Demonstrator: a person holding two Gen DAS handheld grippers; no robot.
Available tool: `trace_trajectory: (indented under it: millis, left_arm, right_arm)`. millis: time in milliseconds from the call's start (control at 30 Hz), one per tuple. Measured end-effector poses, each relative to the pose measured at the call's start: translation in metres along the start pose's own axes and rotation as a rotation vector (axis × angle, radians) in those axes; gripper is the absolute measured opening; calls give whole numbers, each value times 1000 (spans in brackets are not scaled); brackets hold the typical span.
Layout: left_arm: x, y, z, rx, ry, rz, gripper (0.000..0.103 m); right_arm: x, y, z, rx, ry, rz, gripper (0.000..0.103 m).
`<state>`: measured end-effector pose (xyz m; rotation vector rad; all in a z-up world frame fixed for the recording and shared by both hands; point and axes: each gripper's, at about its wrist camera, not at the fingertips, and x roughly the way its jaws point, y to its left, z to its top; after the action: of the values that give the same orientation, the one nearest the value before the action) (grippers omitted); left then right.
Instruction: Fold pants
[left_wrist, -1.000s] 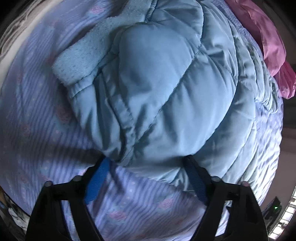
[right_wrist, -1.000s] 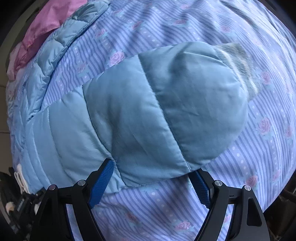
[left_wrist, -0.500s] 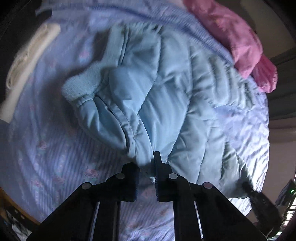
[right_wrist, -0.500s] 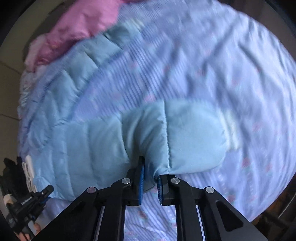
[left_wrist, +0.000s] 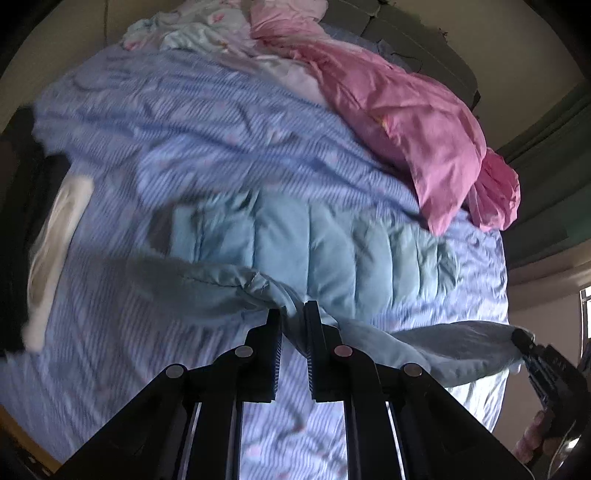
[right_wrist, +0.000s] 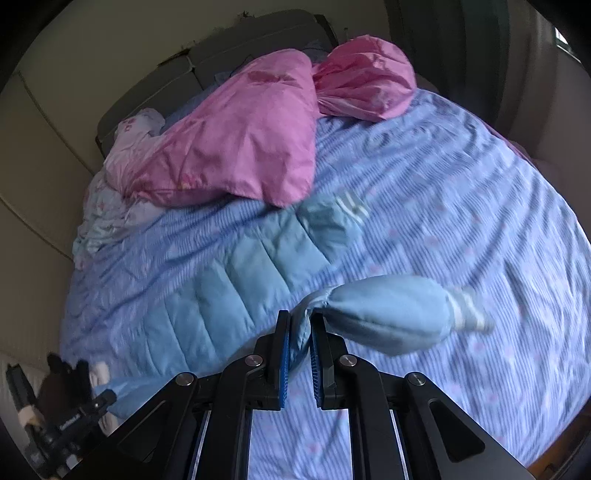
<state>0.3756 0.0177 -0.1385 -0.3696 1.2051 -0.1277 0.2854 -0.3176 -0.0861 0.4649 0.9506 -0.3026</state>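
Observation:
Light blue quilted pants (left_wrist: 332, 251) lie across a striped blue bedsheet (left_wrist: 184, 122). One leg rests flat on the bed (right_wrist: 221, 295). My left gripper (left_wrist: 293, 314) is shut on a bunched fold of the near leg and holds it above the sheet. My right gripper (right_wrist: 300, 325) is shut on the same leg near its cuff (right_wrist: 467, 308), which hangs to the right. The right gripper also shows at the right edge of the left wrist view (left_wrist: 524, 343), the left gripper at the lower left of the right wrist view (right_wrist: 105, 400).
A pink quilt (right_wrist: 240, 147) and pink pillow (right_wrist: 365, 85) lie at the head of the bed. Pale printed clothes (left_wrist: 207, 26) lie beside them. A white cloth (left_wrist: 55, 240) lies on the bed's left edge. A grey headboard (right_wrist: 229, 48) stands behind.
Both grippers closed on the near pant leg and rose, lifting it off the sheet. The cameras now sit much higher and the whole bed is in view.

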Motion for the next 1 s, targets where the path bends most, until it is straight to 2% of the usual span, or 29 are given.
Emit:
trace_trajectory:
  millis: [133, 233, 433, 633, 733, 800, 900, 967, 1000]
  left_arm:
    - [24, -8, 38, 16, 3, 21, 13]
    - [49, -14, 59, 31, 27, 47, 13]
    - [90, -17, 85, 36, 62, 111, 14]
    - [115, -8, 108, 3, 75, 163, 14]
    - [125, -9, 120, 22, 76, 215, 19]
    - [122, -14, 129, 64, 40, 276, 37]
    - [99, -29, 136, 214, -52, 273, 56]
    - [76, -34, 133, 301, -123, 274, 61]
    - [64, -35, 129, 339, -154, 265, 64]
  right_arm:
    - [35, 17, 40, -23, 15, -19, 11]
    - [67, 18, 63, 13, 46, -23, 11]
    - [132, 18, 88, 67, 114, -85, 12]
    - [160, 42, 110, -54, 65, -104, 13]
    - [172, 51, 121, -104, 69, -115, 29]
    - [176, 53, 126, -124, 60, -139, 50]
    - [168, 57, 130, -167, 24, -150, 53]
    - [153, 63, 128, -208, -18, -139, 56]
    - [141, 67, 122, -241, -44, -123, 61]
